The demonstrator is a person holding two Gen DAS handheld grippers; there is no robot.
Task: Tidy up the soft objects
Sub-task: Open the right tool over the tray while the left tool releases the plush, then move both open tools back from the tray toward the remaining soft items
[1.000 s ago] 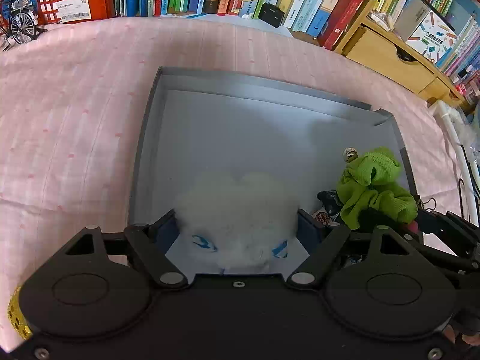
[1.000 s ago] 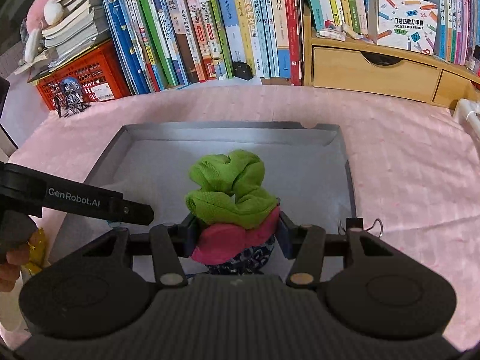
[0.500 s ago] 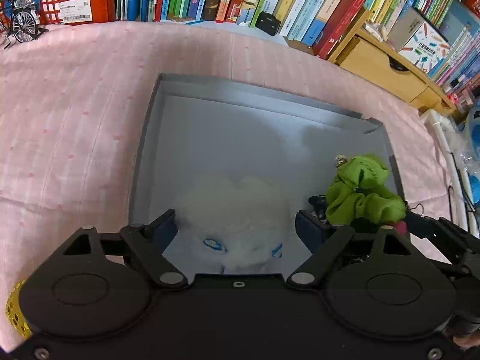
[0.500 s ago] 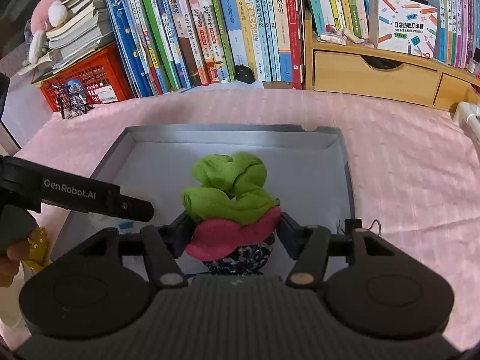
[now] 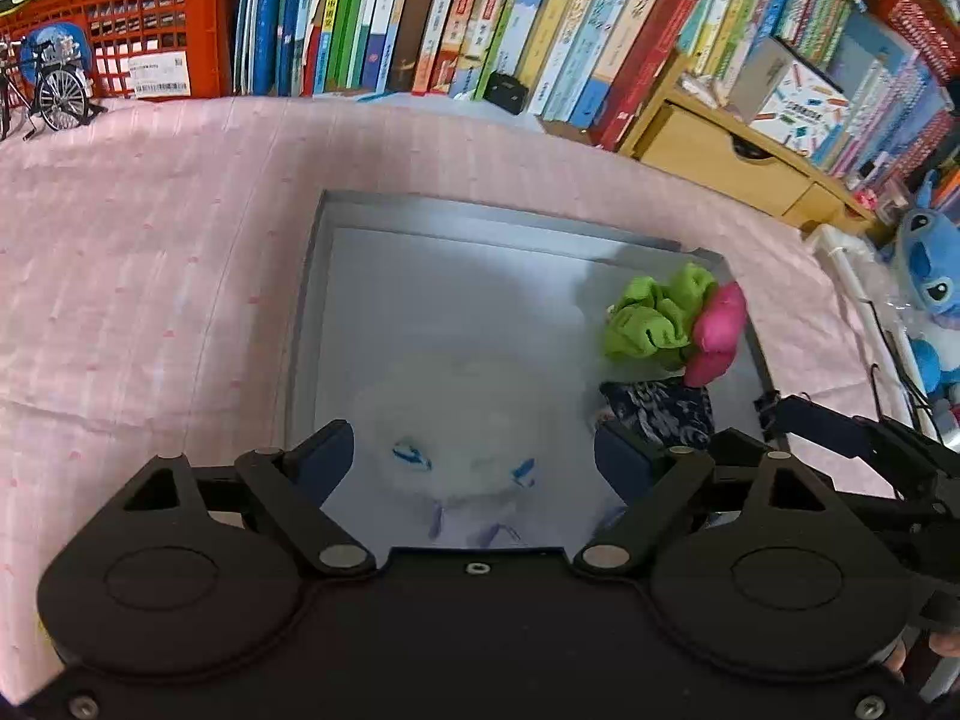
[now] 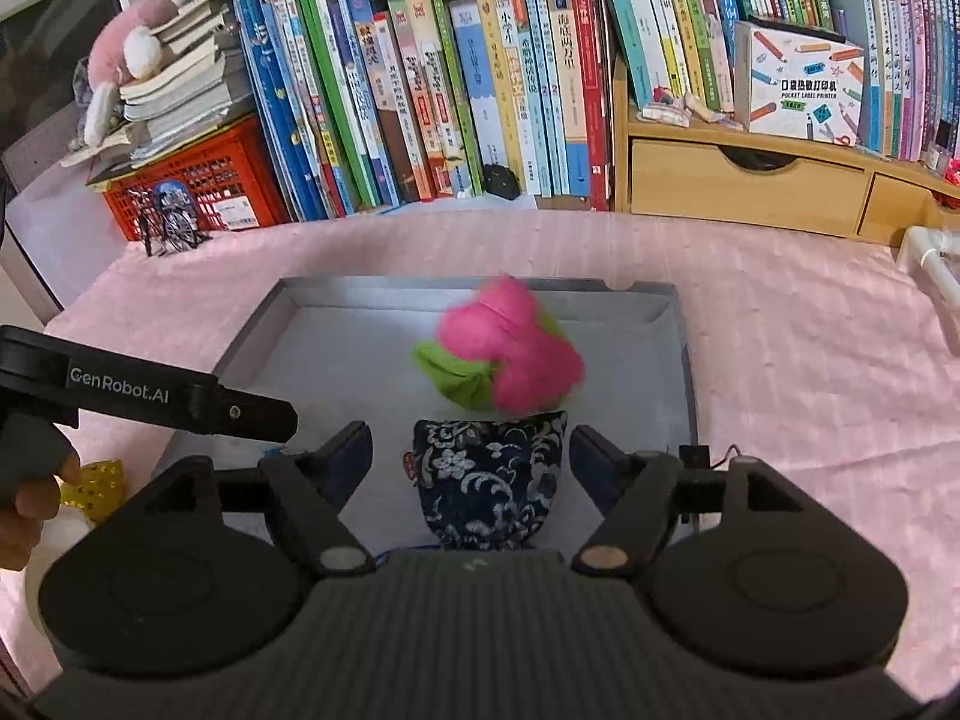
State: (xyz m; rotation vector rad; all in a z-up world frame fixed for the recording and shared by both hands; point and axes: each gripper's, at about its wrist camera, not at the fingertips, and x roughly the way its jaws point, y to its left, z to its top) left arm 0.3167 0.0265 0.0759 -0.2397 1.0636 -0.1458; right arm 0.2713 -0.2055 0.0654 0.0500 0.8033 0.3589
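Left wrist view: the pink tablecloth point(image 5: 150, 276) is seen beyond and to either side of the fingers, with the grey tray point(image 5: 303, 324) laid on it ahead of them. The left gripper point(image 5: 474, 456) is pitched steeply downward over the near end of the tray; its jaws are opening and stand wide, and the white plush toy point(image 5: 456, 426) lies on the tray floor between them, clear of both pads. Ahead of the right-hand finger point(image 5: 624, 456), the green and pink soft bundle point(image 5: 672, 318) is seen, blurred, just beyond the dark patterned pouch point(image 5: 657, 414), which lies just past that finger's tip.

Right wrist view: the right gripper point(image 6: 471, 456) is tilted downward at a shallower angle over the same tray point(image 6: 684, 354). Its jaws are opening, and the pouch point(image 6: 489, 480) sits between them, untouched by either pad. The bundle point(image 6: 510, 354) is blurred, directly ahead of the fingertips; whether it rests on the tray cannot be told. Left of the fingers, the other gripper's black body is visible with a hand point(image 6: 30, 510) around its handle.
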